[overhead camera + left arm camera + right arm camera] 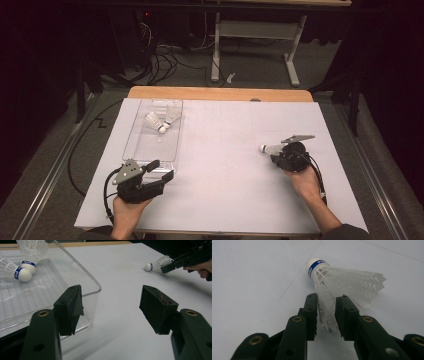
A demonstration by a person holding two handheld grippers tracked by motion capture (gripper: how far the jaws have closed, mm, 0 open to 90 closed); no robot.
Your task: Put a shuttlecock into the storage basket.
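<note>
On the white desk (225, 165) in the high view, a clear plastic tray (150, 150) sits at the left w/ two shuttlecocks (159, 121) lying near its far end. The left gripper (161, 170) rests just at the tray's near edge, jaws spread apart, nothing between them. Over on the right, the right gripper (276, 156) holds a third shuttlecock (270, 148) by its feathers, cork pointing left, well apart from the tray.

In the left gripper view, the left gripper (111, 303) is wide open; its left jaw overlaps the tray's (95, 285) near corner, the right jaw hangs over bare desk. The two shuttlecocks (17, 272) lie inside the tray (blue bands on white corks). Farther off, the other hand's gripper pinches the third shuttlecock (156, 265) low over the desk.

In the right gripper view, the right gripper (326, 315) is clamped on the shuttlecock's (342, 281) feather skirt, cork end away from the camera, close to the desk surface; contact w/ the desk can't be told.
</note>
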